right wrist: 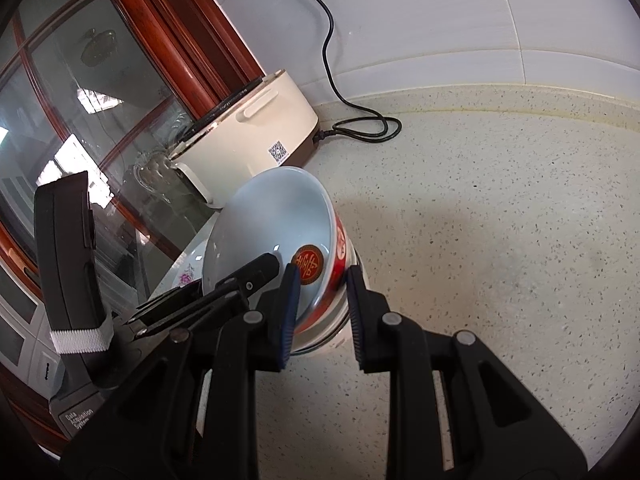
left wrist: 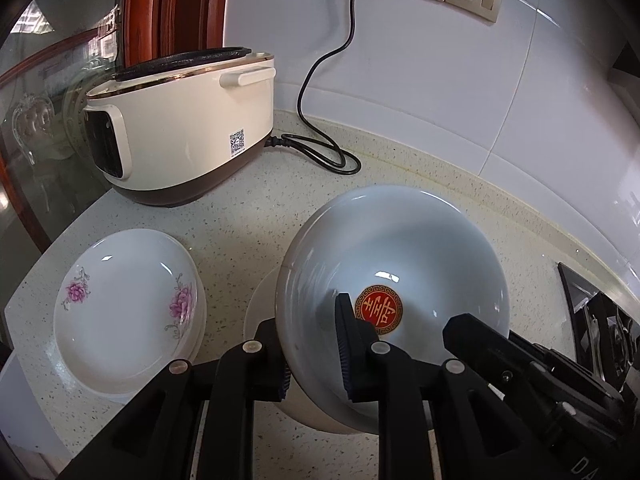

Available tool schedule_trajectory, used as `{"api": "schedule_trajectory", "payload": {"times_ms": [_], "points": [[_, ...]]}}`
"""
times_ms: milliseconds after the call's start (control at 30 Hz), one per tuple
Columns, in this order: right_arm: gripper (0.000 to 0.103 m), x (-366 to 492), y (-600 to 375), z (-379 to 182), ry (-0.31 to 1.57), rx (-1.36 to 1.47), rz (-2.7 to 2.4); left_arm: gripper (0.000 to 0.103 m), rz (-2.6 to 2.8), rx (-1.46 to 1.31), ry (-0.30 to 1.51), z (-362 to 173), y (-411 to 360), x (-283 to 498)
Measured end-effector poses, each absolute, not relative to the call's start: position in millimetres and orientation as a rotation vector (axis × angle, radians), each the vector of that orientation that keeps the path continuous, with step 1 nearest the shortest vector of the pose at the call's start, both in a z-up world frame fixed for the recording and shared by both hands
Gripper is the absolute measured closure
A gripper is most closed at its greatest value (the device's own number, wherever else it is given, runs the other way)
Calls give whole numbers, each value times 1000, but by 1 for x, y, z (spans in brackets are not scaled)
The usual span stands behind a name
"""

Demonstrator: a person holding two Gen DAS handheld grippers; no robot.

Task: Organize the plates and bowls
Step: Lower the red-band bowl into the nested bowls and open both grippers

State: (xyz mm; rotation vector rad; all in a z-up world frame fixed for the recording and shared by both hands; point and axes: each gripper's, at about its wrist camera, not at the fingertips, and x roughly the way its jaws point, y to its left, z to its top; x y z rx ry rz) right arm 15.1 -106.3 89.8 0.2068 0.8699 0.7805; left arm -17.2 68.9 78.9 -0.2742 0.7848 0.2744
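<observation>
A white bowl [left wrist: 400, 248] [right wrist: 272, 216] with a red round emblem inside and a red band outside hangs tilted above another white bowl [left wrist: 260, 308] [right wrist: 340, 320] on the counter. My right gripper [right wrist: 322, 270] is shut on its rim, one pad inside and one on the red band. My left gripper [left wrist: 307, 311] [right wrist: 240, 284] straddles the opposite rim with its pads slightly apart, so it looks loose. The right gripper's inner finger [left wrist: 476, 336] shows inside the bowl. A stack of floral plates [left wrist: 120, 320] [right wrist: 186, 276] lies to the left.
A cream rice cooker [left wrist: 184, 120] [right wrist: 260, 132] stands at the back left, its black cord [left wrist: 320, 148] looped on the speckled counter [right wrist: 480, 240]. A glass door in a wooden frame [right wrist: 100, 100] borders the left. A dark stove [left wrist: 592, 312] sits at the right edge.
</observation>
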Motion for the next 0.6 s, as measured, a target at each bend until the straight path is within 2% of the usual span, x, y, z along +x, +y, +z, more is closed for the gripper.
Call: {"api": "schedule_trajectory", "payload": {"times_ms": [600], "points": [[76,9,-102,94,832,170,782,83,280,-286,822,66,79,-12]]}}
